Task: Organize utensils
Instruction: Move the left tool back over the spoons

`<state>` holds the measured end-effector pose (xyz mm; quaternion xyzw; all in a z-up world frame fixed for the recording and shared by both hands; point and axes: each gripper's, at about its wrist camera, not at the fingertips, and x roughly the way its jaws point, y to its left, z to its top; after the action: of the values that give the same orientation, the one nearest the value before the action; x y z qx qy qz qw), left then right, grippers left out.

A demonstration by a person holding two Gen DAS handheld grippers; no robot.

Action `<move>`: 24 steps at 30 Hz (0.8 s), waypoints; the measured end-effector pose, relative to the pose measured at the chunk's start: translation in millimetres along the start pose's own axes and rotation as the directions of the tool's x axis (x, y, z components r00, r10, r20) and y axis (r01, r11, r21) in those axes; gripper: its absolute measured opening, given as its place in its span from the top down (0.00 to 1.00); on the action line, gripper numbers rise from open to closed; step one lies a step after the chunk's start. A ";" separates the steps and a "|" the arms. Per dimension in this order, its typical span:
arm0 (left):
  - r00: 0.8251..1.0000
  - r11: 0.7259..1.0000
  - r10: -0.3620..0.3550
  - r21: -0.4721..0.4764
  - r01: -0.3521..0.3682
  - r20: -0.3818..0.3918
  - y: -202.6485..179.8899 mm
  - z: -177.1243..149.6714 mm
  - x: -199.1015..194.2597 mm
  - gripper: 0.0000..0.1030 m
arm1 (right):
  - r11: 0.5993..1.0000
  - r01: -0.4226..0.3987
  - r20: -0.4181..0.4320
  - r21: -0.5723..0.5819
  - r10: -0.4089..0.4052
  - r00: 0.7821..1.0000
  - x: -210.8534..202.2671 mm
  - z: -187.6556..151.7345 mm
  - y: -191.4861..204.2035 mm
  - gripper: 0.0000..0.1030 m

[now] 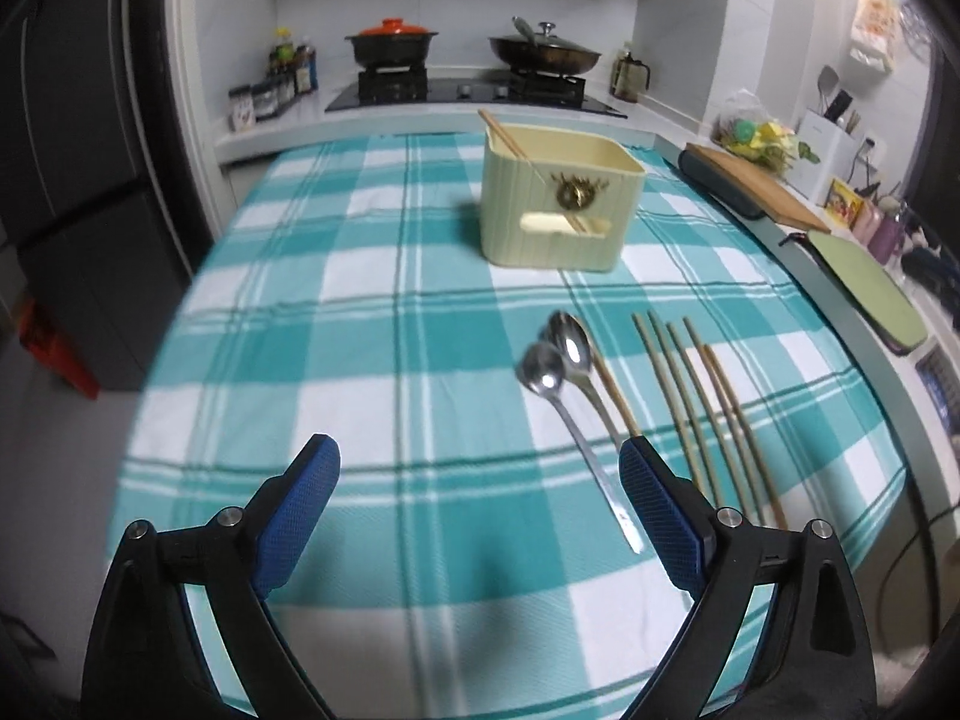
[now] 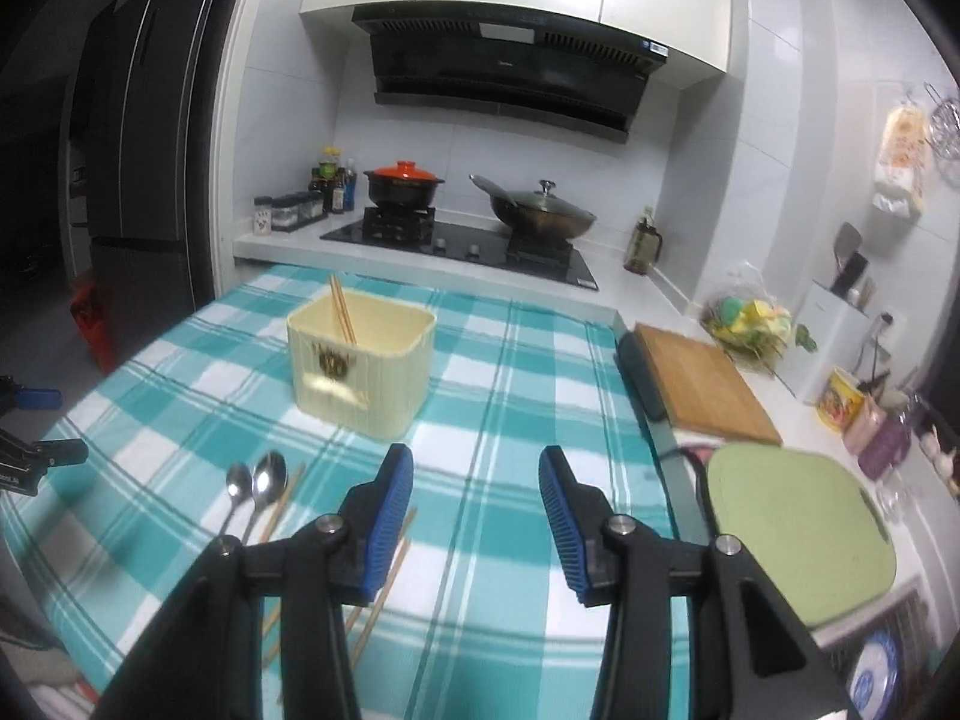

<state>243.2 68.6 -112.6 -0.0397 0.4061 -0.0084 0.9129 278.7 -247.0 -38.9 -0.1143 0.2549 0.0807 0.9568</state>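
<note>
L tongs (image 1: 479,468) spread wide, empty; R tongs (image 2: 477,480) spread, empty; spoons (image 1: 561,360) on cloth.

– Which colours has the cloth (image 1: 372,324) on the table?
– Teal and white, in a check pattern with thin dark lines.
– And the box (image 1: 555,204)?
– Pale cream, with a small dark-gold ornament on its front.
– The spoons (image 1: 555,360)?
– Shiny silver. The chopsticks (image 1: 708,414) are light brown.
– And the pads (image 2: 390,516) of the jaws?
– Blue, on black arms.
</note>
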 end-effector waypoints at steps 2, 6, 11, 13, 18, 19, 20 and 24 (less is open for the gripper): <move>1.000 1.000 0.002 -0.007 -0.002 0.002 -6.7 -12.5 4.3 0.08 | 1.000 0.015 -0.003 0.020 -0.015 1.000 -4.6 -22.8 6.3 0.57; 1.000 1.000 0.010 -0.009 -0.010 -0.011 -18.6 -35.9 15.2 0.08 | 0.997 0.021 -0.030 0.068 -0.019 0.999 -1.5 -68.0 23.7 0.57; 1.000 1.000 -0.013 -0.017 0.012 -0.027 -24.6 -52.4 26.3 0.08 | 0.993 0.003 -0.099 0.117 0.008 0.995 12.6 -115.0 40.2 0.57; 0.999 1.000 -0.019 -0.024 0.018 -0.038 -25.3 -56.1 32.0 0.08 | 0.991 -0.007 -0.132 0.131 0.025 0.991 18.9 -127.0 44.6 0.57; 0.998 0.999 -0.012 -0.034 0.010 -0.053 -25.8 -62.4 41.6 0.08 | 0.977 -0.031 -0.170 0.212 0.068 0.983 31.5 -140.9 45.9 0.57; 0.998 0.999 -0.010 -0.035 0.008 -0.057 -25.7 -63.2 42.8 0.08 | 0.975 -0.035 -0.174 0.220 0.074 0.982 33.3 -142.4 46.5 0.57; 0.998 0.999 -0.009 -0.037 0.006 -0.060 -25.3 -63.8 43.7 0.08 | 0.975 -0.035 -0.180 0.221 0.076 0.981 35.0 -143.8 47.1 0.57; 0.998 0.998 -0.010 -0.059 0.006 -0.059 -21.3 -63.3 44.9 0.08 | 0.974 -0.021 -0.199 0.227 0.068 0.978 39.3 -145.9 46.1 0.57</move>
<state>226.7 41.0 -186.4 -0.0679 0.4330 -0.0012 0.8988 234.1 -236.8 -190.1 -0.0078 0.3624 0.0609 0.9300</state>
